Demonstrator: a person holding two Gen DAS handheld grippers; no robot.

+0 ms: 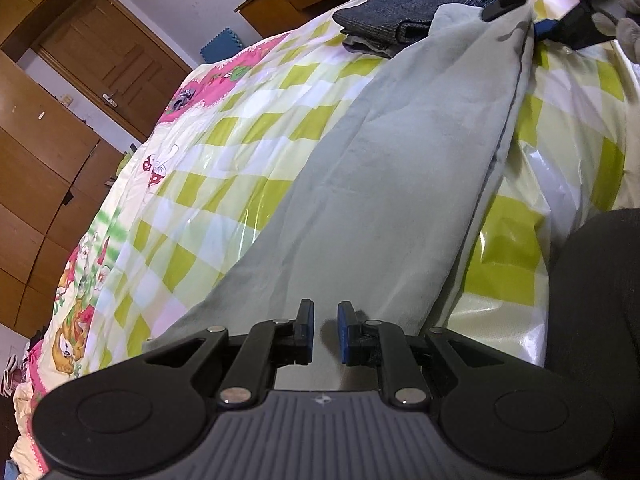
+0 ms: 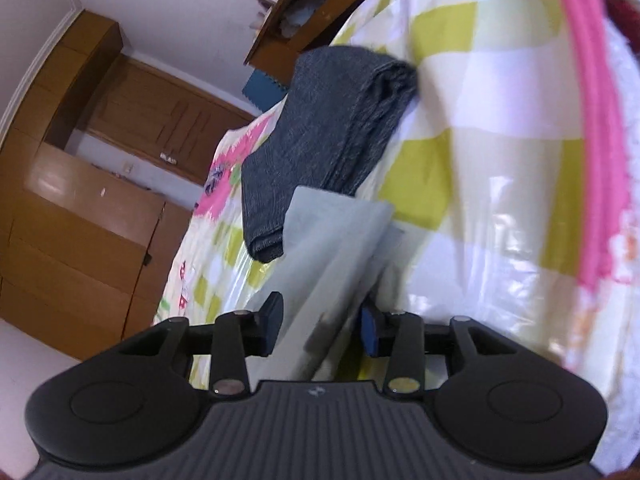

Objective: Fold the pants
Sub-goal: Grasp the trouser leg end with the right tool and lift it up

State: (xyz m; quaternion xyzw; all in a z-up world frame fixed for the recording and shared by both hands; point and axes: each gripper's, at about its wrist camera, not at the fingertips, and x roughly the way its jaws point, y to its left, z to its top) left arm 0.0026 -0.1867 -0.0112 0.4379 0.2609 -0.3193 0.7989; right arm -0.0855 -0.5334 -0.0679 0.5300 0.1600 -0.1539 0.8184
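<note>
Nearest, in the left wrist view: left gripper (image 1: 324,330) with pads parted by a narrow gap, pinching nothing, held low over the near end of the pale grey-green pants (image 1: 380,180). Stretched lengthwise across the green-and-white checked bedspread (image 1: 240,140), running away toward the far end. At that far end, in the right wrist view: right gripper (image 2: 320,324) spread wide, layered edge of the pants between the fingers, pads not pressing on it. Just beyond, touching the pants' far end: a folded dark grey garment (image 2: 332,128). Farthest back: wooden wardrobe (image 1: 40,160).
</note>
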